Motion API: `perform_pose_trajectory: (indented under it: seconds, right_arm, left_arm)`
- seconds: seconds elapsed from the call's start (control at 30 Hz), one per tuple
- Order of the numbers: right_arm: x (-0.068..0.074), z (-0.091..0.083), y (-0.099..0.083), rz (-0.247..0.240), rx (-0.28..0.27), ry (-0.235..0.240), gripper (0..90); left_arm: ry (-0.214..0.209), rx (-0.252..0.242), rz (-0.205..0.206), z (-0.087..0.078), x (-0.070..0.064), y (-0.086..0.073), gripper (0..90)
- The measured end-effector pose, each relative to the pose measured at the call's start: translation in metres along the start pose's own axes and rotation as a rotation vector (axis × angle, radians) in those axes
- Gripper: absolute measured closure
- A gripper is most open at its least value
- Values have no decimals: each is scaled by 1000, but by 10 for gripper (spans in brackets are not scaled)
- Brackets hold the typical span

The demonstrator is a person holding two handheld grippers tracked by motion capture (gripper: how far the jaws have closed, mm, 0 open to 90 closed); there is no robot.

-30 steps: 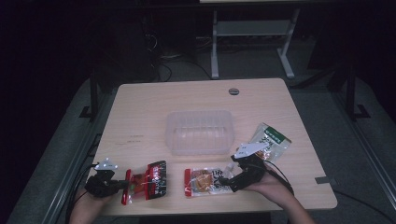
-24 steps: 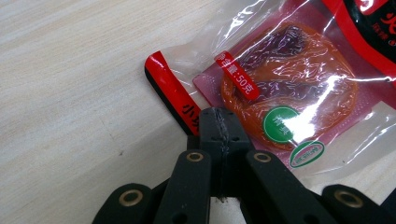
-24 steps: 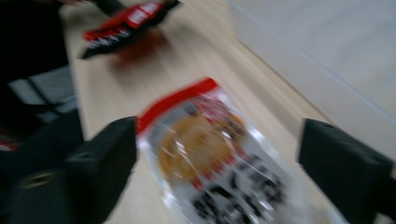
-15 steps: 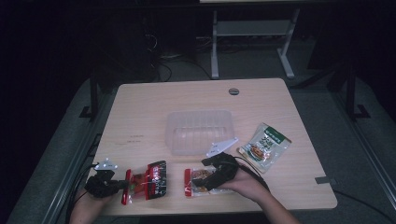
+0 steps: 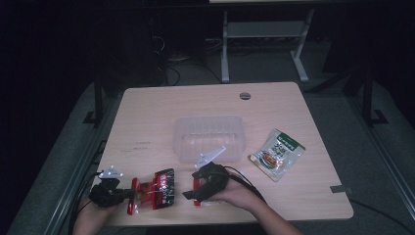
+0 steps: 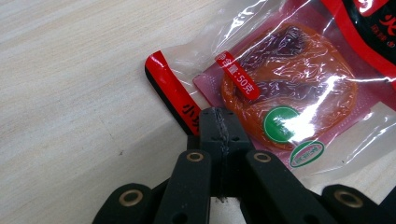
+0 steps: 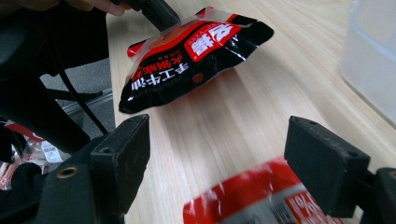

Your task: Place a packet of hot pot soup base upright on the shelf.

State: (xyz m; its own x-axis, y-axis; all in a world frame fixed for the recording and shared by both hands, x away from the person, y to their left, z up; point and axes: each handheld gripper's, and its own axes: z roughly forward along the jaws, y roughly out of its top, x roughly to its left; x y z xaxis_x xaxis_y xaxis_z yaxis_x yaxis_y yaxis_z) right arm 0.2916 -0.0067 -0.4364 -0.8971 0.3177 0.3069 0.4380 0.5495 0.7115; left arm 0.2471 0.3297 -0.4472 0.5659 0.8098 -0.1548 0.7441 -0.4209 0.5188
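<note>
While both your claws work the front table edge, go view by view:

High view: your left gripper (image 5: 128,195) holds the red snack packet (image 5: 155,190); your right gripper (image 5: 195,192) covers the second packet (image 5: 196,201).

Left gripper view: jaws pinched shut on the packet's sealed edge (image 6: 180,105); thin, slippery film, so grip that seam.

Right gripper view: jaws wide apart, holding nothing; second packet (image 7: 261,205) lies between them, light and floppy.

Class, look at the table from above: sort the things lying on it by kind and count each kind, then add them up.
Red snack packets: 2, one pinched by the left claw, one under the open right claw
Green-topped packet: 1
Clear plastic tub: 1
Total: 4
</note>
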Motion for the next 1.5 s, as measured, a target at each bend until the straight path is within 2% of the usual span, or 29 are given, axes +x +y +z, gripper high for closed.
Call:
perform_pose_trajectory:
  seconds: [0.43, 0.53, 0.57, 0.63, 0.83, 0.87, 0.9, 1.07, 1.27, 1.3, 1.4, 1.5]
  right_arm:
    - [1, 29, 12, 4, -1, 52, 275]
    - [0, 33, 14, 16, -4, 64, 281]
    - [1, 33, 15, 34, 1, 67, 285]
    - [0, 37, 15, 24, 0, 69, 286]
    - [-1, 44, 16, 53, 3, 87, 301]
    - [-2, 46, 16, 46, 3, 83, 304]
    - [-1, 47, 17, 58, 4, 98, 307]
    - [-2, 54, 18, 50, 3, 110, 329]
    - [-5, 59, 19, 78, 6, 154, 404]
    - [-6, 60, 19, 62, 4, 153, 422]
    - [-5, 60, 20, 81, 3, 169, 488]
    - [-4, 62, 22, 70, 2, 181, 555]
  left_arm:
    - [-2, -8, -2, 0, 1, 0, 899]
    - [-2, -4, -3, 0, 1, 0, 900]
    - [-2, -2, -1, 0, 1, 0, 899]
    - [-3, -3, -1, 0, 1, 0, 900]
    - [-8, -11, -13, 0, 1, -1, 900]
    - [-6, -9, -12, 0, 1, -1, 900]
    - [-5, -8, -10, 0, 1, -1, 900]
    - [-5, -10, -10, 0, 1, -1, 900]
    - [-7, -14, -11, 1, 1, -1, 900]
    - [-11, -16, -13, 1, 2, -1, 900]
    - [-15, -15, -15, 0, 3, -1, 900]
    - [-12, -16, -16, 0, 2, -1, 900]
